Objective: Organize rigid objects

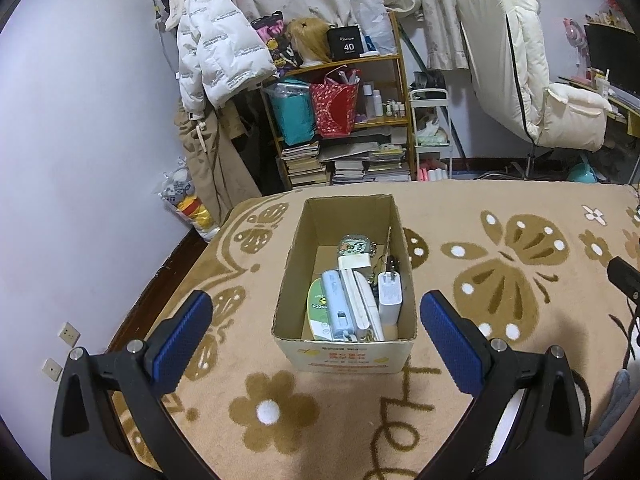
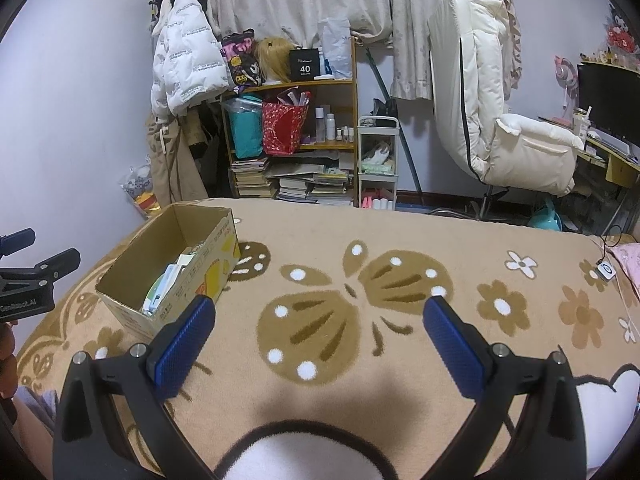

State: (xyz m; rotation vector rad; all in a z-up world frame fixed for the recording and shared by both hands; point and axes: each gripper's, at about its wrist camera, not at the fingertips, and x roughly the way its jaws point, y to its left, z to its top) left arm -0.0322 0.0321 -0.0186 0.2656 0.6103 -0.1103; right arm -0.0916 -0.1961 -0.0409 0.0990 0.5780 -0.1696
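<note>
Blue-padded fingers (image 1: 184, 332) of the left tool (image 1: 316, 332) fill the bottom of the left wrist view, spread wide and released, with nothing between them. Straight ahead, just past the fingertips and centred in the gap, a cardboard box (image 1: 344, 354) sits on the butterfly-patterned blanket (image 1: 500, 264) of the bed. Inside it lie a white charger (image 1: 389, 290), a pale blue case (image 1: 335, 300), a green-and-white oval item (image 1: 317, 304) and a small printed pouch (image 1: 356, 246), packed toward the near right corner. As I judge it, the risk here is the box itself: it is light, open-topped and stands on soft bedding, so a finger catching its near wall on the way in could tip or shove it. The things also lie close together, so a reach for one may drag a neighbour or slip off the smooth charger.

From the right wrist view, the right tool (image 2: 316, 332) is likewise spread open and empty, hovering over bare blanket (image 2: 400, 232). The box (image 2: 168, 276) stands off to its left, just beyond the left fingertip (image 2: 186, 336), with only the tops of its contents showing above the rim. No loose object lies between this tool's fingers or on the blanket near it. A swing toward the box from here would meet its yellow-printed side wall first, which could push it toward the left tool (image 2: 36, 276), visible at the frame's left edge.
</note>
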